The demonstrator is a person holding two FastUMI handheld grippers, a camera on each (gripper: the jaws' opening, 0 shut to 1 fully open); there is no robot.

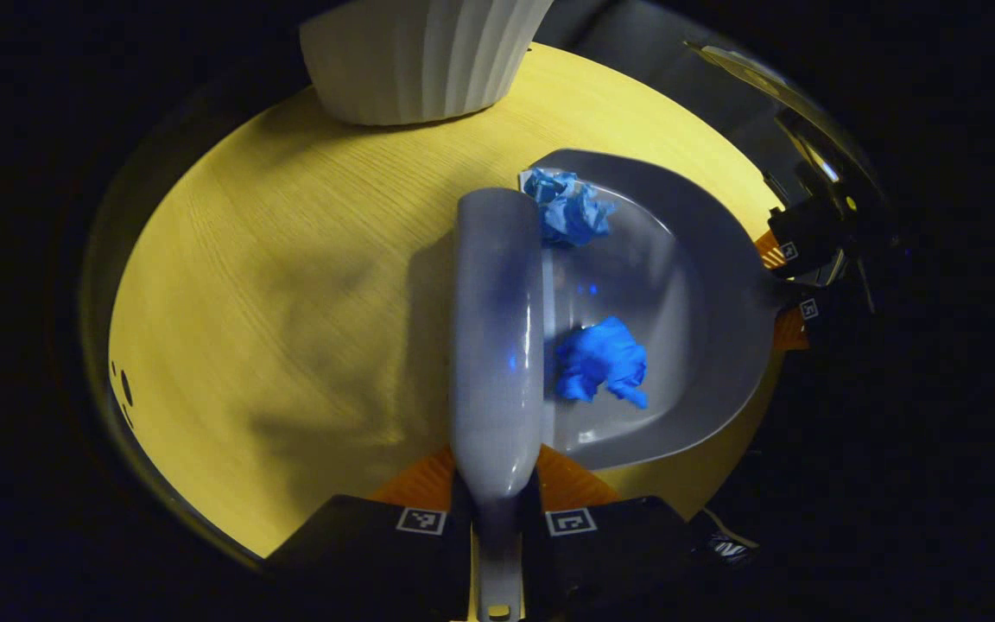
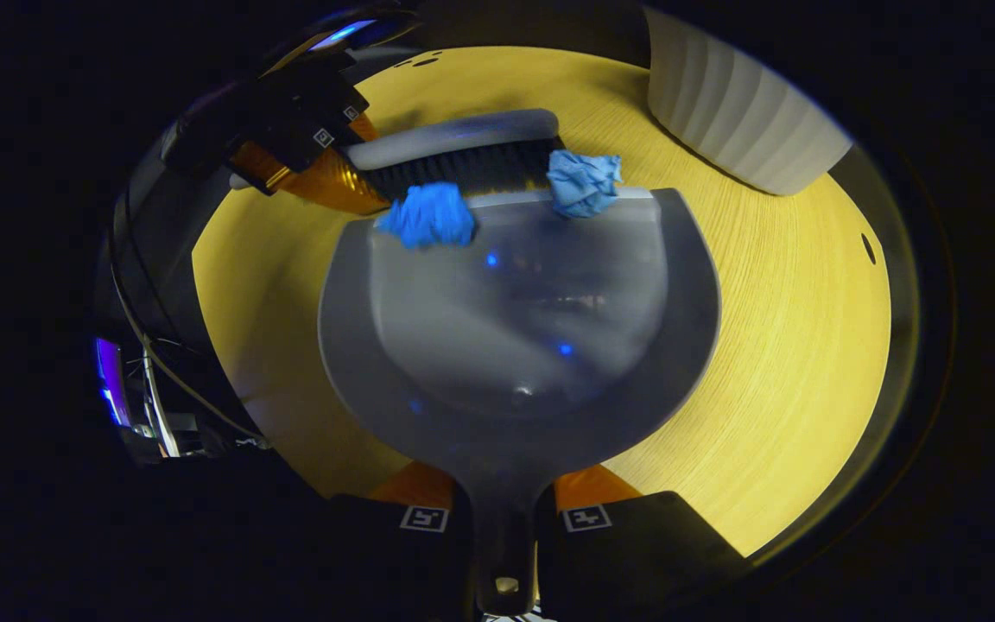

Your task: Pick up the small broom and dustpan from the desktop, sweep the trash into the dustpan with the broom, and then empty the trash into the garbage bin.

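Left gripper view: the left gripper [image 1: 497, 518] clamps the handle of one broom [image 1: 496, 337], its long axis running straight away from the camera over the table [image 1: 290, 285]. Two blue paper wads [image 1: 568, 206] [image 1: 603, 361] lie in one dustpan [image 1: 705, 294], beside one white bin [image 1: 420, 56].

Right gripper view: the right gripper [image 2: 506, 518] grips the dustpan's handle; its mouth points away, toward the broom lying crosswise along its front edge.

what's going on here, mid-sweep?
Yes. A person works two grippers on a yellow table. The left gripper holds the broom by its handle; the right gripper holds the dustpan by its handle, flat on the table. The broom is at the pan's front edge. One blue paper wad is in the pan, another sits at the lip. The white ribbed bin stands beyond.
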